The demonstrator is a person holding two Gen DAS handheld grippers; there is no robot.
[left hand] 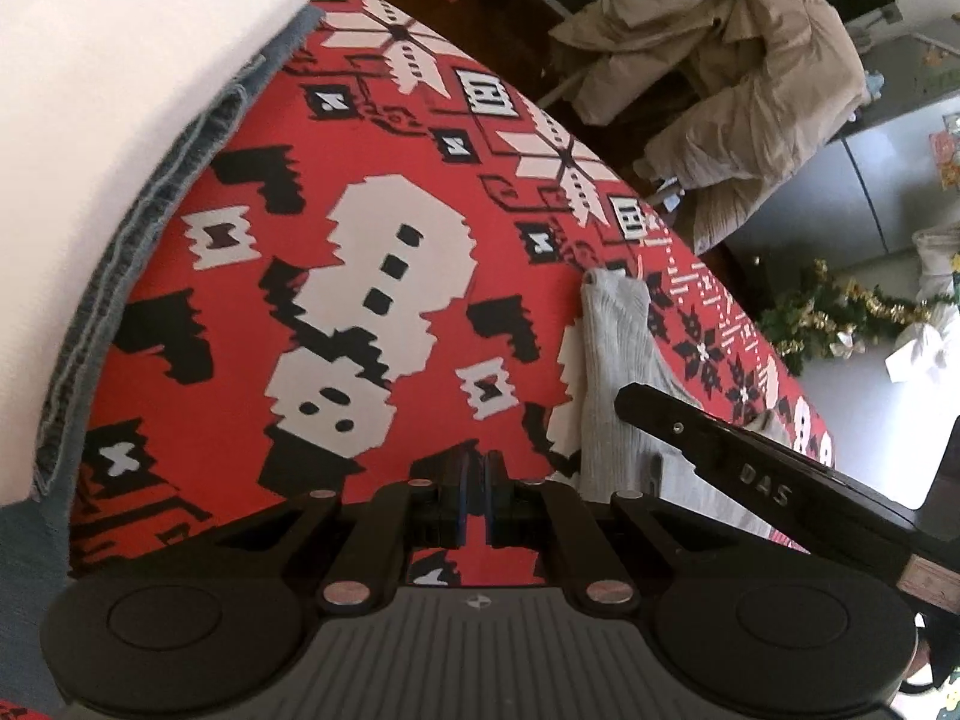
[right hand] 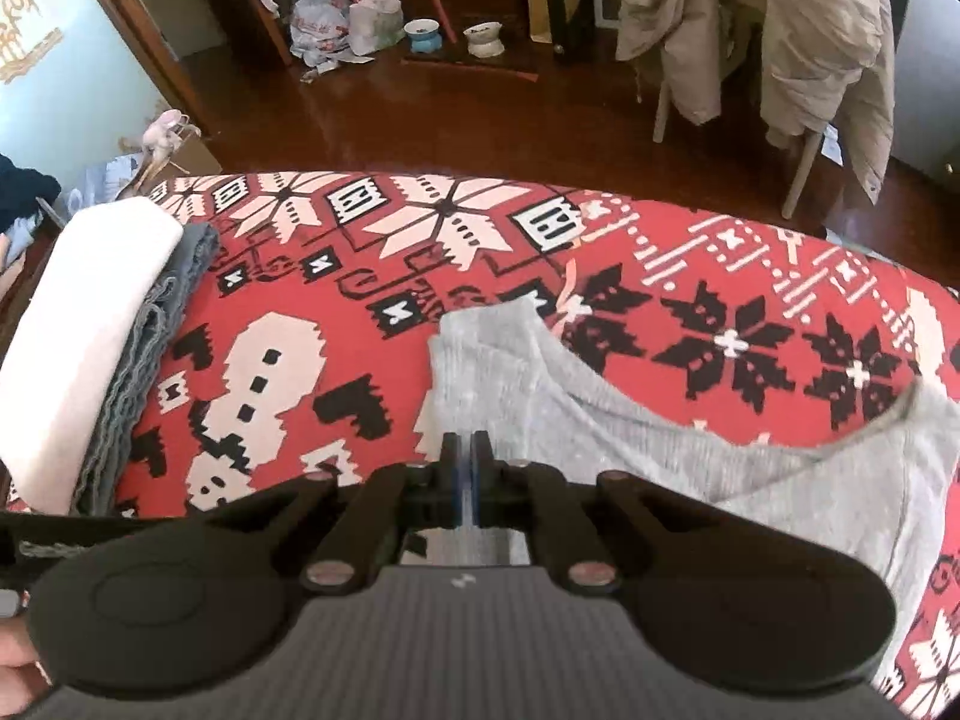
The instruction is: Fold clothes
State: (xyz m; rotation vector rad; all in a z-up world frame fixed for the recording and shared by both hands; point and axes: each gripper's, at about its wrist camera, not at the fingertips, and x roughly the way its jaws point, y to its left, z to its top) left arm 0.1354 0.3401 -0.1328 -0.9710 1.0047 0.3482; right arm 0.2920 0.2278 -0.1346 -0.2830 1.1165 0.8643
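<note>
Left wrist view
Garment: a grey ribbed top [left hand: 618, 372] lies on the red, white and black patterned cloth [left hand: 372, 138] of the tabletop, to the right of the left claw, partly hidden by the other tool.
Stack: folded white fabric [left hand: 120, 120] sits on folded blue-grey denim [left hand: 90, 312] at the left edge.
Left claw pose: the left claw [left hand: 477, 498] points forward low over the patterned cloth, apart from the grey top.
Left claw state: fingers pressed nearly together, only a thin slit between the blue pads, nothing in them.
Background: a beige coat [left hand: 732, 72] is draped over a chair beyond the tabletop.

Right wrist view
Garment: the grey top [right hand: 540, 414] is spread flat, its scooped neckline edge curving to the right, straight ahead of the claw.
Right claw pose: the right claw [right hand: 465, 474] is directly above the grey fabric's near part.
Right claw state: fingers pressed together; whether fabric is pinched between them cannot be told.
Stack: the white and denim pile [right hand: 96, 330] rests at far left.
</note>
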